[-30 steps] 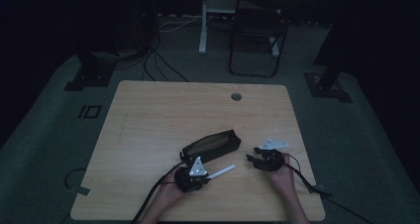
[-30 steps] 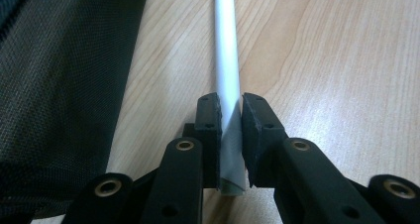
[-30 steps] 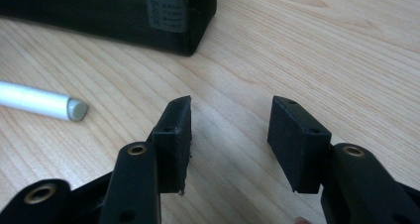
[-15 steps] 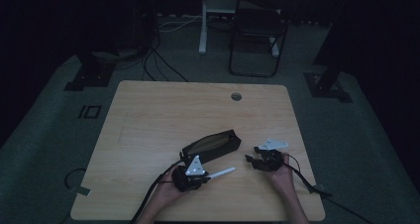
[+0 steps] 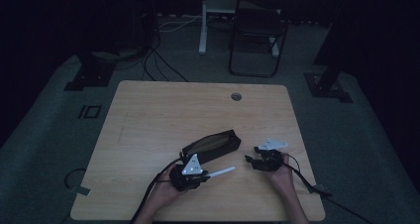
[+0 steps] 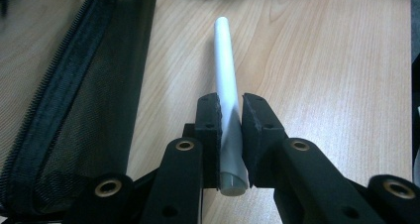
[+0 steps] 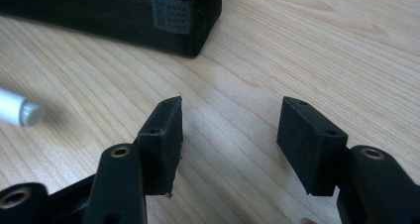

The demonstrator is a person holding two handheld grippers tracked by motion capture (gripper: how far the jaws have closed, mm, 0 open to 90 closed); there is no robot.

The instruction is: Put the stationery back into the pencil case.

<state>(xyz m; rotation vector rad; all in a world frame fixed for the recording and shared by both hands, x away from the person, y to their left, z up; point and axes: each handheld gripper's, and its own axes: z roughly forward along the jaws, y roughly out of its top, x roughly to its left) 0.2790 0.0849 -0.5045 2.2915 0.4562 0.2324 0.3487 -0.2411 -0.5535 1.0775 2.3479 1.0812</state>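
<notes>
Left gripper (image 6: 230,135) clamped on white pen (image 6: 225,75) beside black mesh pouch (image 6: 74,100) | right gripper (image 7: 228,135) jaws apart, empty, over wooden table (image 7: 307,45)

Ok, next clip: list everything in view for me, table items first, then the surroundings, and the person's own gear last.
Pencil case: 1, black mesh, zip open, near middle of table.
Pen: 1, white-grey, beside the case, clamped by the left gripper.
Table: 1, light wood, round cable hole at far edge.
Chair: 1, dark, on floor beyond table.
Floor cables: several, black, far left.
Left gripper: black, shut on the pen.
Right gripper: black, jaws apart, over bare wood.
Hands: 2, at near edge.
</notes>
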